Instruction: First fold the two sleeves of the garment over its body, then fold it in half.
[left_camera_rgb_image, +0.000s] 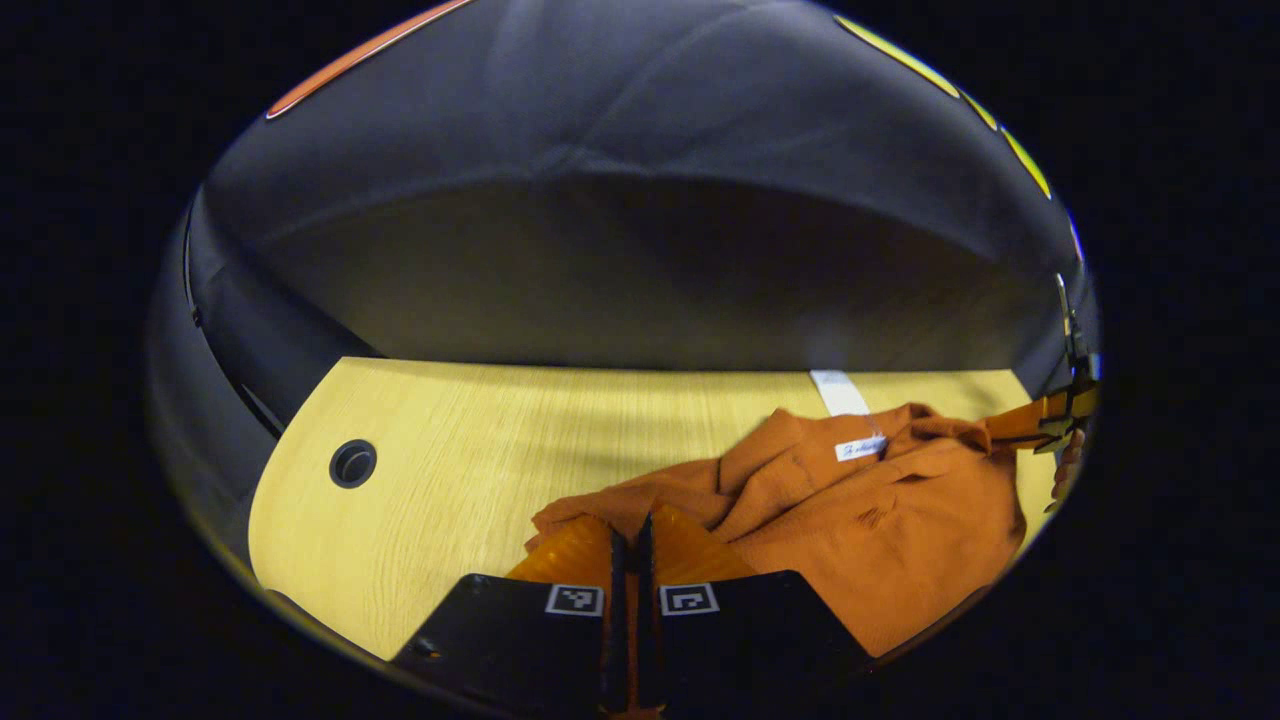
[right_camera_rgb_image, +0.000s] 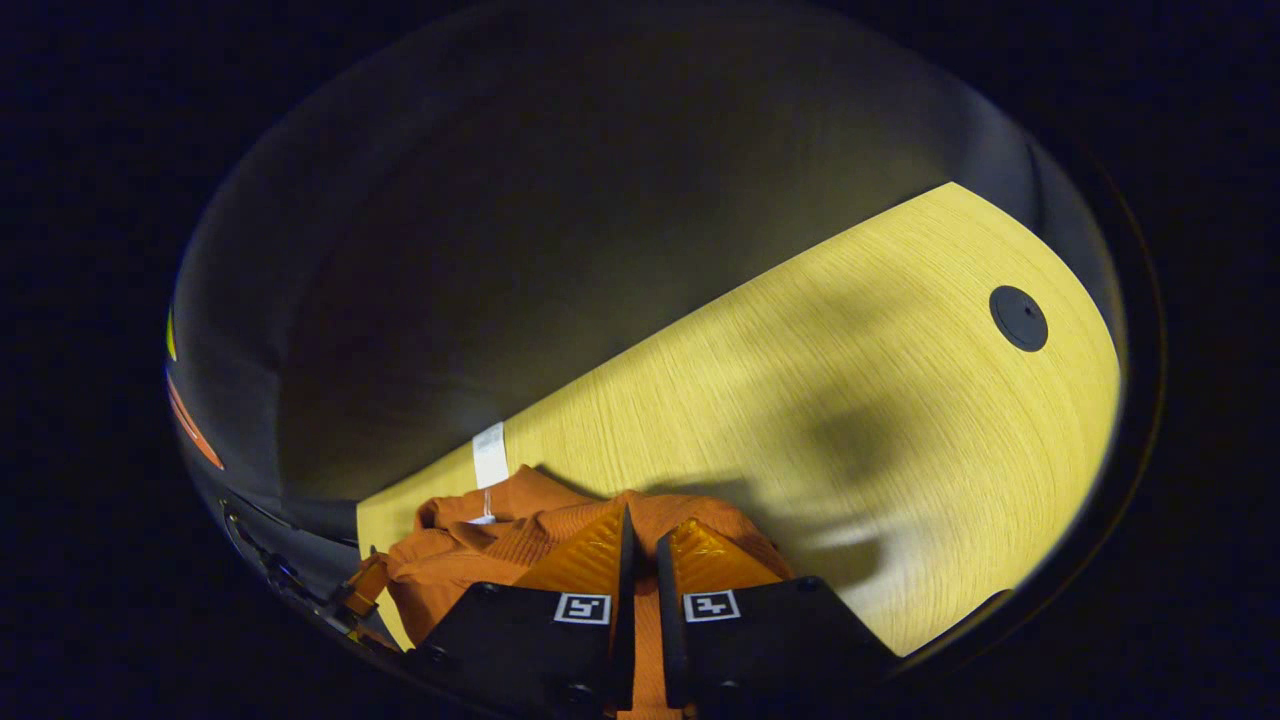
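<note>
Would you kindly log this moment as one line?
left gripper: shut on garment | right gripper: shut on garment | garment bunched on table

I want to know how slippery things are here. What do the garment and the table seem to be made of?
Garment: looks like a soft orange knit, matte, with fine ribbed texture and loose rumples. Table: pale wood-grain top, likely laminate, smooth with a slight sheen and fine straight grain lines.

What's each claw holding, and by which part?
Both claws, left and right, are shut on the garment, each pinching orange cloth between its fingers; which part cannot be told.
</note>
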